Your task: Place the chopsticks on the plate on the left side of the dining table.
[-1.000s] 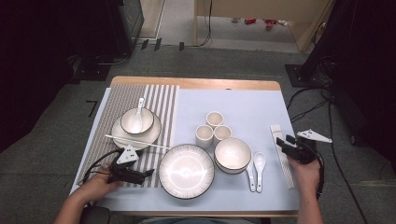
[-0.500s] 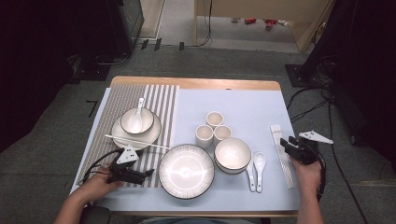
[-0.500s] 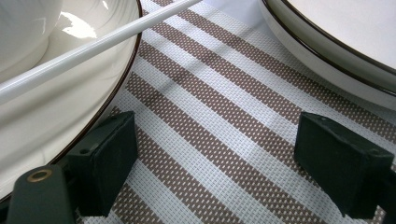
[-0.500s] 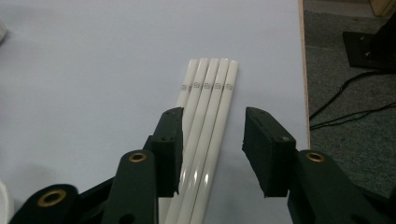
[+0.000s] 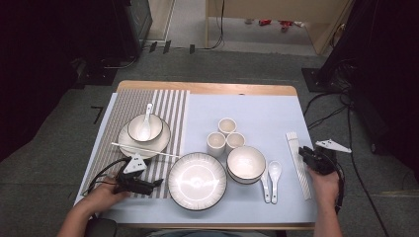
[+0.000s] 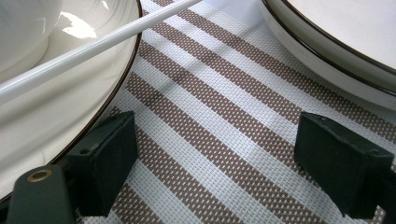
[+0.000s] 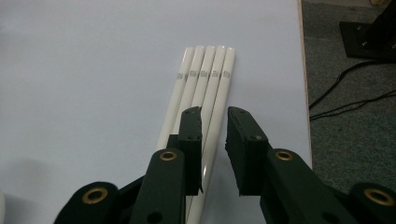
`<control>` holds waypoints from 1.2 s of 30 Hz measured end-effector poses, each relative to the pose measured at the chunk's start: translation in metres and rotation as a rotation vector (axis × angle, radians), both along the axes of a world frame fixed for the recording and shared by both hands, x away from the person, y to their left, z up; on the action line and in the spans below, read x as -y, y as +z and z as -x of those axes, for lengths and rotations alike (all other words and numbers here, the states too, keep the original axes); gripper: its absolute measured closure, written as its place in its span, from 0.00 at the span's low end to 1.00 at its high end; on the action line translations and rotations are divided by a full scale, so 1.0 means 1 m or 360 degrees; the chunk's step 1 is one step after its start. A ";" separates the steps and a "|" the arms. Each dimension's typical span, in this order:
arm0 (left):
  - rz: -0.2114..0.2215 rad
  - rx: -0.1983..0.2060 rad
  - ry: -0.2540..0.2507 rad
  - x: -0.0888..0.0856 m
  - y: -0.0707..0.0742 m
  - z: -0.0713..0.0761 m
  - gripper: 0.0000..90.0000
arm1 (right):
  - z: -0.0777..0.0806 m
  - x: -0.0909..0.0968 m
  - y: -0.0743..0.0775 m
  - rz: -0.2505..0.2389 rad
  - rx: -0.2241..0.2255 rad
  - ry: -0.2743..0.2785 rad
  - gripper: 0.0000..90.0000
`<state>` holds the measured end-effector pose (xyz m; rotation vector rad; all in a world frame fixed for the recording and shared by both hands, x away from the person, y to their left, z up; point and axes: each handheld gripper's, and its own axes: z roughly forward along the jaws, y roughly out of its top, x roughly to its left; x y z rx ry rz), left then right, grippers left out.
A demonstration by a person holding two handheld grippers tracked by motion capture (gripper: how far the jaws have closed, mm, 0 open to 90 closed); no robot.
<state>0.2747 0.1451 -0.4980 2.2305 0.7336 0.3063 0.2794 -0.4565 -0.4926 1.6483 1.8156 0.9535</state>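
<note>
1. Right gripper (image 7: 214, 123), near right edge of the counter (image 5: 257, 113), held in the person's right hand (image 5: 323, 182). Its fingers (image 7: 191, 140) have just been closing and now stand narrow around the outermost chopstick of the white chopsticks (image 7: 205, 84). A gap still shows on the right side, so no firm pinch is visible.
2. The chopsticks lie side by side, flat on the pale blue mat (image 5: 257, 113), pointing away from the person, just inside the counter's right edge. 4 printed ends are countable in the right gripper view.
3. Left gripper (image 5: 148, 185) rests low on the striped placemat (image 6: 224, 140) at the near left. Its fingers (image 6: 105, 163) are spread wide, with nothing but mat between them.
4. Just beside the left gripper: a large ribbed plate (image 5: 197, 181) to its right, and a saucer (image 6: 56, 121) with 1 white chopstick (image 6: 93, 49) lying across its rim.
5. Middle: a bowl (image 5: 245, 164), with 2 white spoons (image 5: 271, 175) beside it.
6. Farther: 3 small cups (image 5: 226, 136) clustered together; on the saucer, a small bowl with a spoon (image 5: 146, 127).
</note>
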 end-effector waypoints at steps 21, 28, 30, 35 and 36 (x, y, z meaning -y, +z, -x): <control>0.0000 0.0000 0.0000 0.000 0.000 0.000 0.15 | 0.000 0.001 -0.003 0.0008 -0.0050 -0.0007 0.89; 0.0000 0.0000 -0.0001 0.000 0.000 0.000 0.15 | 0.001 0.001 -0.003 0.0002 -0.0066 -0.0027 0.88; 0.0000 -0.0001 -0.0001 0.000 0.000 0.000 0.15 | 0.001 0.002 -0.004 0.0000 -0.0087 -0.0037 0.88; -0.0001 0.0000 -0.0001 0.000 0.000 0.000 0.15 | 0.000 0.002 -0.005 0.0005 -0.0099 -0.0040 0.91; 0.0000 0.0000 0.0000 0.000 0.000 0.000 0.15 | 0.000 0.002 -0.005 0.0005 -0.0099 -0.0041 0.91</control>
